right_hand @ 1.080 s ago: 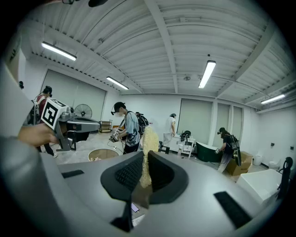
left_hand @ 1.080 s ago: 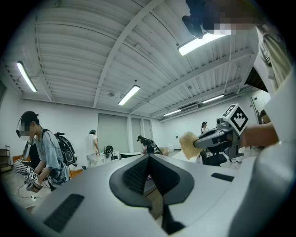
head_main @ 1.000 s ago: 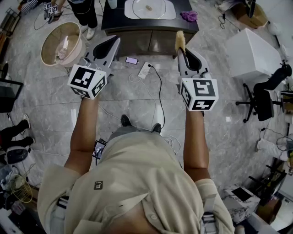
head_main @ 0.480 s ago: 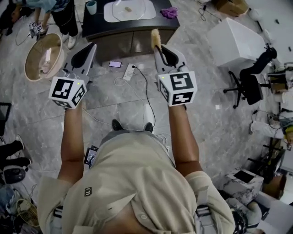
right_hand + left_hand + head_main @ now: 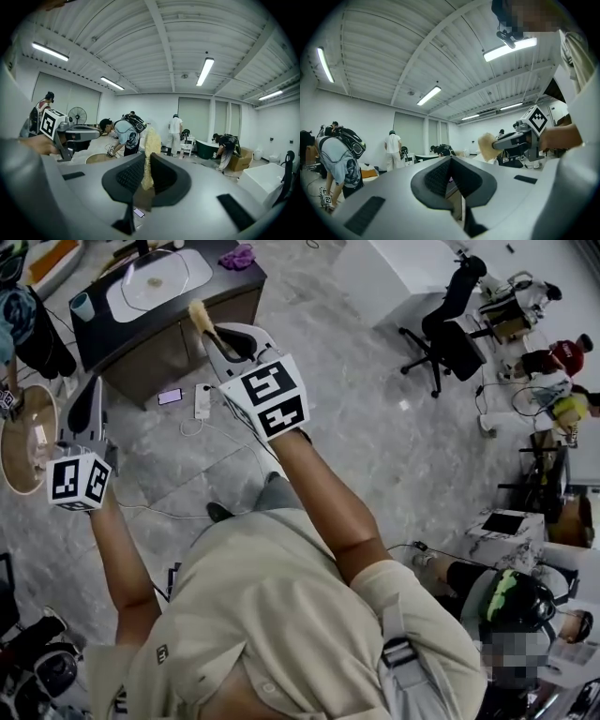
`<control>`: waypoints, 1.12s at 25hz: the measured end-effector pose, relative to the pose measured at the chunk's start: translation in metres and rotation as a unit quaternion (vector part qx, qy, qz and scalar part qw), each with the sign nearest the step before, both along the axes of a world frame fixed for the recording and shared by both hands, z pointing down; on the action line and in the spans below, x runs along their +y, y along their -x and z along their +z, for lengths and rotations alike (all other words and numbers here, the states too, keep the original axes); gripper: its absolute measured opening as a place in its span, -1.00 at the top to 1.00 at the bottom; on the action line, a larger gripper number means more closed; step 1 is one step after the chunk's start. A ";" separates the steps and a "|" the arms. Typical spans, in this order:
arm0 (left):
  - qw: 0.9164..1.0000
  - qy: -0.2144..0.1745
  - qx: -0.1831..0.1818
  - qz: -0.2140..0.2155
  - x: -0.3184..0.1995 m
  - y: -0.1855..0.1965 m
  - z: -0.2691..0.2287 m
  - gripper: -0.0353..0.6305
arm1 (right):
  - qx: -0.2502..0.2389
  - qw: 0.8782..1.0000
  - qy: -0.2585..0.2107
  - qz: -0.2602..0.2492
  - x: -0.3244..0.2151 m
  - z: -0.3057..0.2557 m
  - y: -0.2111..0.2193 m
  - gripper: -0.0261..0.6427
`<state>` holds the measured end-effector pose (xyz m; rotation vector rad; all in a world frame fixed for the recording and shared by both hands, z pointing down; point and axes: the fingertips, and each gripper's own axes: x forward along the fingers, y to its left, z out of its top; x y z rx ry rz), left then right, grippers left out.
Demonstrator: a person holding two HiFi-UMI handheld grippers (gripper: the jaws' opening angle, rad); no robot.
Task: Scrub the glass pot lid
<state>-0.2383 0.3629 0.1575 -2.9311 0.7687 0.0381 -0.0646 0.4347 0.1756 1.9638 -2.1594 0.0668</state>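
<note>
Overall: person stands w/ both forearms stretched fwd, one hand-held gripper per hand, both well apart from the lid.
Left arm: angled out toward 9–10 o'clock in head view, elbow nearly straight, wrist level.
Left hand-held gripper (image 5: pixel 92 388): jaws pressed together, nothing between them; marker cube faces up toward the camera. Its own view looks across the room at about head height.
Right arm: reaches toward 11 o'clock, forearm bare, hand hidden behind the marker cube.
Right hand-held gripper (image 5: pixel 212 332): jaws clamped on a yellow sponge (image 5: pixel 197 315), which sticks out past the tips. Tips point at the worktop's near edge, not over it.
Sponge, right gripper view: upright betw. the two pads, frayed top above them.
Glass pot lid (image 5: pixel 157 279): lies flat on a pale mat on the dark worktop (image 5: pixel 223 279), at 11 o'clock, beyond the sponge.
Other bits on worktop: teal cup (image 5: pixel 82 306) at lid's 8 o'clock, purple cloth (image 5: pixel 237 256) at its 2 o'clock.
Floor: phone (image 5: pixel 171 397) and power strip (image 5: pixel 202 401) just in front of the worktop, betw. the grippers.
</note>
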 end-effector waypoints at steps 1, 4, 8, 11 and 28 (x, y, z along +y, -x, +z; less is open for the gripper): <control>1.000 0.001 0.000 0.000 -0.002 -0.003 -0.001 0.85 | 0.000 1.000 0.002 0.000 -0.003 0.000 -0.003 0.81; 1.000 0.004 -0.005 -0.005 -0.011 -0.015 -0.005 0.85 | -0.005 1.000 0.005 -0.005 -0.016 -0.001 -0.018 0.81; 1.000 0.011 -0.010 -0.010 -0.033 -0.045 0.001 0.85 | -0.011 1.000 0.006 -0.009 -0.041 0.001 -0.053 0.81; 0.999 0.014 -0.024 -0.036 -0.063 -0.054 0.005 0.85 | -0.024 0.999 0.004 -0.032 -0.083 0.006 -0.068 0.81; 0.993 0.030 -0.050 -0.106 -0.156 -0.158 0.022 0.85 | -0.052 0.991 0.020 -0.118 -0.217 0.030 -0.165 0.81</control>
